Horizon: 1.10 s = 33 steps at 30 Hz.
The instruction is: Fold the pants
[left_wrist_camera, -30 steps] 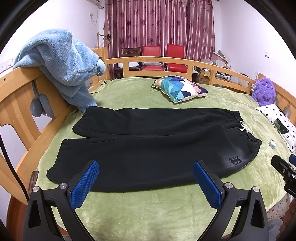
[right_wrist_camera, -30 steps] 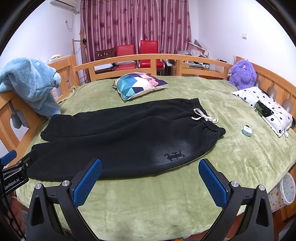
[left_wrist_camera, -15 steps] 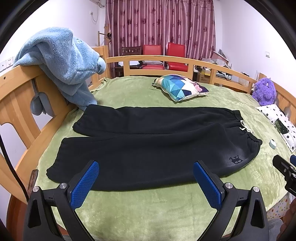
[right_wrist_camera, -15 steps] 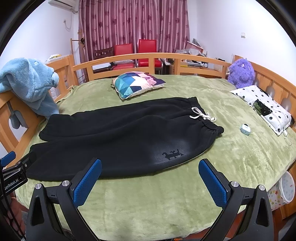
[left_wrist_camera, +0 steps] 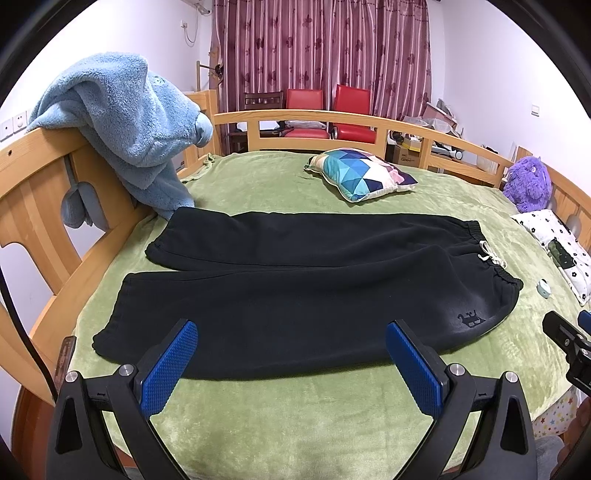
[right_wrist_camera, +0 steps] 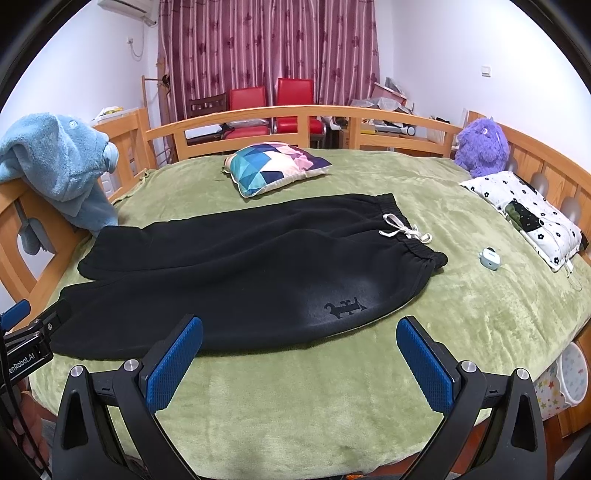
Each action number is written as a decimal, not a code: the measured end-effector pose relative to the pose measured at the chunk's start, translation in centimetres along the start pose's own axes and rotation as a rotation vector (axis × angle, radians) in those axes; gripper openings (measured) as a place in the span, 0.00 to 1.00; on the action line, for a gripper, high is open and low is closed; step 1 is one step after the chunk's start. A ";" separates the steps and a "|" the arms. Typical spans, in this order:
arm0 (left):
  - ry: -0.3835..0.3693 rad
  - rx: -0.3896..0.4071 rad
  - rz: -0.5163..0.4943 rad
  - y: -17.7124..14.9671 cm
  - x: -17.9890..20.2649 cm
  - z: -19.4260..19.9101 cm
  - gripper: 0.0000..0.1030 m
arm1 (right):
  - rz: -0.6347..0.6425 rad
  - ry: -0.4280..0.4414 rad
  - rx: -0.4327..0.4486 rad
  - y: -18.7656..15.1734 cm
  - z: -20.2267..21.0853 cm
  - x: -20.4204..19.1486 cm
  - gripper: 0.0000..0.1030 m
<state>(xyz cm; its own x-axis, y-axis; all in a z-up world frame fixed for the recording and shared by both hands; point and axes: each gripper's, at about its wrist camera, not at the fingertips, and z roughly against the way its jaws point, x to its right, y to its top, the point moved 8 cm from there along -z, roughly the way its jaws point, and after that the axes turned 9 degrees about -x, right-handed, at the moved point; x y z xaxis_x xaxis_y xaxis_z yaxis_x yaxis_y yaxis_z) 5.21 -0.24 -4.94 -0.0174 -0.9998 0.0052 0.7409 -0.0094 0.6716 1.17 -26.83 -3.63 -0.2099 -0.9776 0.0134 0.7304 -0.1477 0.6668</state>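
The black pants [left_wrist_camera: 306,280] lie flat on the green bed cover [left_wrist_camera: 332,417], both legs side by side, waist to the right, not folded yet. The left gripper [left_wrist_camera: 291,363] and right gripper [right_wrist_camera: 299,360] hang near the pants' close edge, jaws wide and holding nothing. I think the next move is to go down and pinch that near edge, then lift one leg over the other.

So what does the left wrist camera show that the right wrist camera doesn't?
Only the left wrist view shows the right gripper, at its right edge. Only the right wrist view shows the left gripper, at its left edge, and an air conditioner on the wall. Both show the black pants spread flat on the green blanket, the patterned cushion, and open jaws holding nothing.
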 end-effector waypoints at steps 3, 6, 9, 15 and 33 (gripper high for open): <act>0.000 0.000 0.000 0.0 0.0 0.0 0.99 | 0.001 0.000 0.001 -0.1 0.0 -0.1 1.00; 0.000 -0.002 0.000 0.0 0.0 -0.1 0.99 | 0.001 0.000 0.002 -0.1 0.0 -0.1 1.00; 0.001 -0.001 0.000 0.1 -0.1 0.0 0.99 | 0.002 0.000 0.002 0.0 0.0 -0.1 1.00; -0.001 0.003 0.001 0.1 -0.1 0.1 0.99 | 0.003 -0.001 0.001 0.0 0.1 -0.2 1.00; -0.048 -0.069 0.039 -1.0 -3.5 -0.6 0.99 | -0.068 0.112 -0.081 -1.0 -3.0 1.0 0.98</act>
<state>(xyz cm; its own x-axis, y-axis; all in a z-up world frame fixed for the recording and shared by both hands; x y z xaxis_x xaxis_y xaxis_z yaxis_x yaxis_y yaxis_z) 4.91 3.27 -6.06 -0.0188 -0.9976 0.0666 0.7863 0.0264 0.6173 2.18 -28.15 -6.52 -0.1900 -0.9749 -0.1163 0.7682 -0.2214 0.6007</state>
